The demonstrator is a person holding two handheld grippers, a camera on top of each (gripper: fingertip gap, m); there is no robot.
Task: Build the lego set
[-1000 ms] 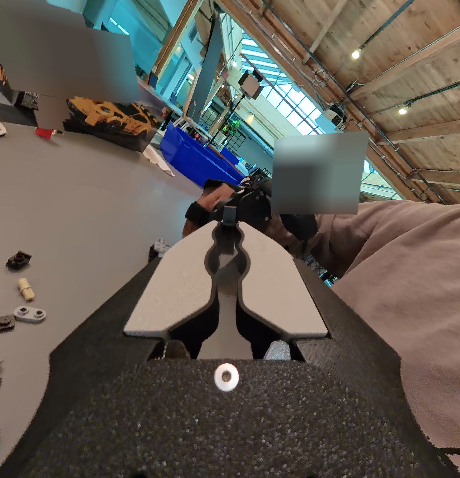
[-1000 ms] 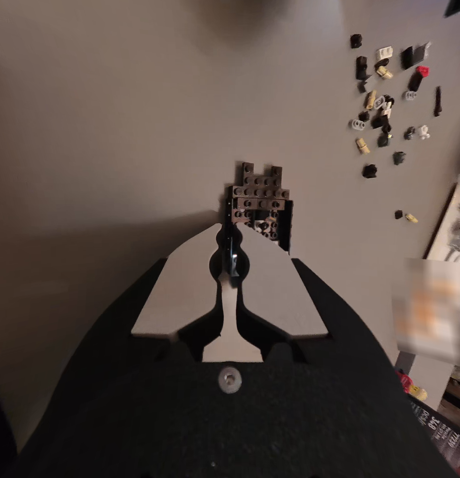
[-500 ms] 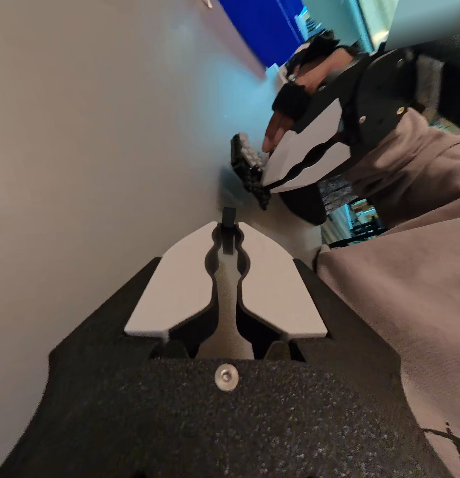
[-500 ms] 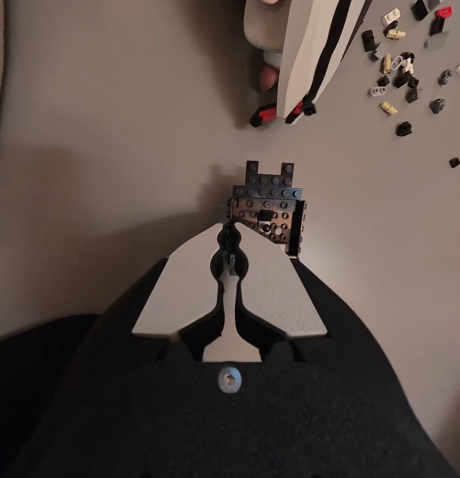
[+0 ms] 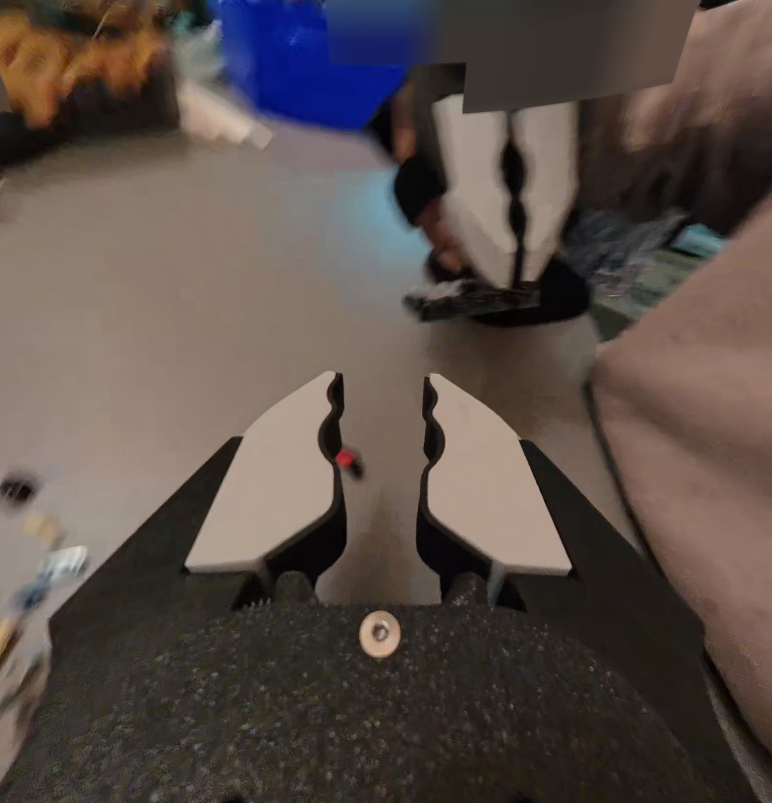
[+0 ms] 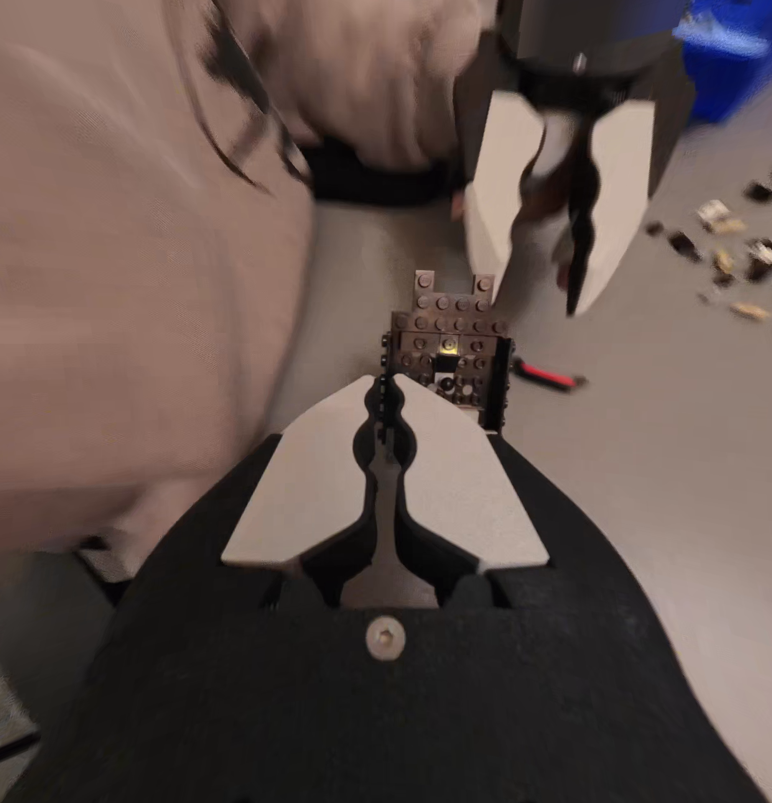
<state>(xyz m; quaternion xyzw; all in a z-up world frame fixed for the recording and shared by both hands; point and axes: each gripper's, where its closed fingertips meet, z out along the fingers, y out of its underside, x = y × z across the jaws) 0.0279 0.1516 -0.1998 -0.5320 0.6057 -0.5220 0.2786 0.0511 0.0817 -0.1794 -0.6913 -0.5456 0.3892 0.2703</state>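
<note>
Right gripper [image 6: 387, 382] is clamped on the left side wall of the dark studded lego assembly [image 6: 451, 343], which sits low over the grey table [image 6: 614, 434]. Left gripper [image 5: 383, 382] is spread wide and empty, over a small red-and-black piece [image 5: 348, 461]. The assembly looks light and rigid, but the stud joints could pop, so grip the walls, not the top plates.
</note>
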